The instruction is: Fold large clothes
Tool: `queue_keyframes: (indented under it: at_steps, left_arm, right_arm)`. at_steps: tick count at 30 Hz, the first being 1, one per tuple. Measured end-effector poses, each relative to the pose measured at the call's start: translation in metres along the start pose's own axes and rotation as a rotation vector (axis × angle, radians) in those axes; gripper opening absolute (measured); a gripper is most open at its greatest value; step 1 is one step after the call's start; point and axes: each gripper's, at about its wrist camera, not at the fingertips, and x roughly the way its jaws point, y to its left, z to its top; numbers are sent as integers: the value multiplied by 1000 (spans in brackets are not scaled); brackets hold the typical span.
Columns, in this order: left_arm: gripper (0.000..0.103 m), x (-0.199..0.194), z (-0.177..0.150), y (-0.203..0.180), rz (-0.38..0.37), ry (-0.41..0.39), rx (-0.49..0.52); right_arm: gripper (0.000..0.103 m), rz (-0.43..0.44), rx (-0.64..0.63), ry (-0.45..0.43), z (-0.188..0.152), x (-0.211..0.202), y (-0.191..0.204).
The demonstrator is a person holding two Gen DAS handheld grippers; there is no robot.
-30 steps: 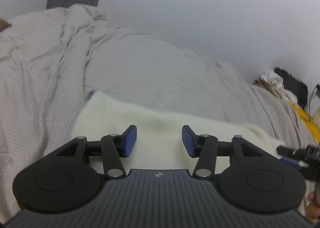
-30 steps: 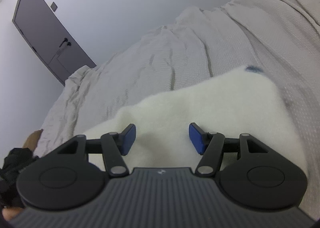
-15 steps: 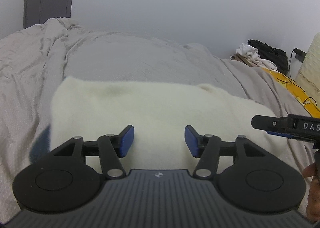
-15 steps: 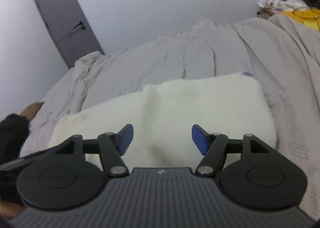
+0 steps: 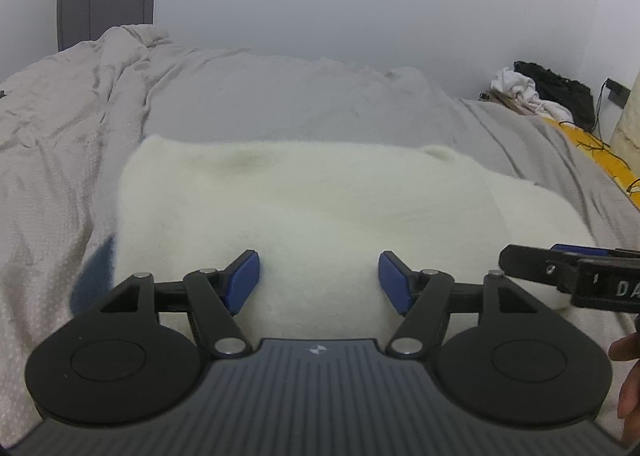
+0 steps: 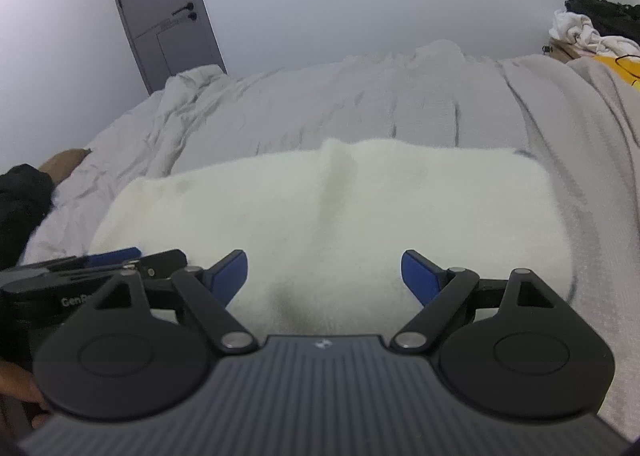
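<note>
Two grippers: we hold one in each hand, both angled down over the near edge of the same garment.
Left gripper (image 5: 319, 276): jaws opening, blue pads well apart, nothing pinched between them; only the fleece surface lies under the gap.
Right gripper (image 6: 323, 274): jaws opening too and standing wider than the left; we see no cloth caught between its pads (image 6: 418, 276).
Garment: we see a cream fleece garment (image 5: 304, 208) lying folded into a broad rectangle across the middle of the bed, long side running left to right.
Fold detail: a soft ridge runs front to back through the fleece in the right wrist view; we note a dark blue patch (image 5: 94, 276) at its left edge in the left wrist view.
Bed: grey bedspread (image 5: 280, 96), rumpled toward the far left corner, smoother beneath the fleece.
Neighbours: each gripper shows at the edge of the other's view, side by side and close together; we cannot tell whether they touch.
Hands: our fingers (image 5: 628, 380) show at the right border of the left wrist view.
Background: grey door (image 6: 160, 8) in the far wall; pile of white and black clothes (image 5: 540, 94) beyond the right side of the bed, yellow item (image 5: 596, 152) beside it.
</note>
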Motion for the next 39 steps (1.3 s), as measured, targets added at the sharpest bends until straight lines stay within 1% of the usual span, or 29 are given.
queue_keyframes:
  at_steps: [3,7,11,13,18,23,24,26,27,30,32,33,34,36,37,38,39]
  left_arm:
    - [76,16,4,4,2,19,-10]
    - [80,34,7,14,-27,39,-55]
    - [83,44,9,16,-31,40,-50]
    - [88,46,10,16,-45,35,-53]
    - [90,29,7,18,-74,5,-95]
    - [90,-11,0,22,-76,-27,-183]
    - [91,-18,-2,25,-83,-27,-215]
    - [92,-28,-11,33,-130,-10,-303]
    - [92,-30,-18,38,-158,11,-360]
    - [92,-29,-37,54,-205,75,-510]
    - [92,-18,-43,62,-232,128,-583]
    - [92,-13,-45,66,-246,139,-618]
    - [92,-7,-47,70,-266,138,-653]
    - [91,7,-51,78,-264,144,-726]
    - [91,14,-53,83,-266,145,-778]
    - [90,21,-56,88,-284,145,-832]
    - [90,28,-60,95,-320,146,-897]
  right_arm:
    - [86,-16,-6,25,-1,15,3]
    - [92,-11,3,41,1,36,2]
    - [93,-19,-8,40,3,55,3]
    - [93,-19,-15,38,2,59,2]
    - [93,-8,-7,32,-1,53,-1]
    - [91,4,21,33,1,48,-6]
    - [91,6,30,33,0,45,-7]
    - [91,9,41,35,1,44,-7]
    - [91,7,42,35,1,42,-7]
    - [91,1,41,37,-1,38,-5]
    - [91,-3,47,36,-1,35,-4]
    - [91,-4,54,35,-1,34,-3]
    - [91,-4,59,34,-2,33,-4]
    - [91,-4,66,32,-3,31,-4]
    - [91,-4,68,30,-4,30,-5]
    - [91,-4,73,29,-5,29,-5]
    - [91,-2,81,28,-5,29,-6]
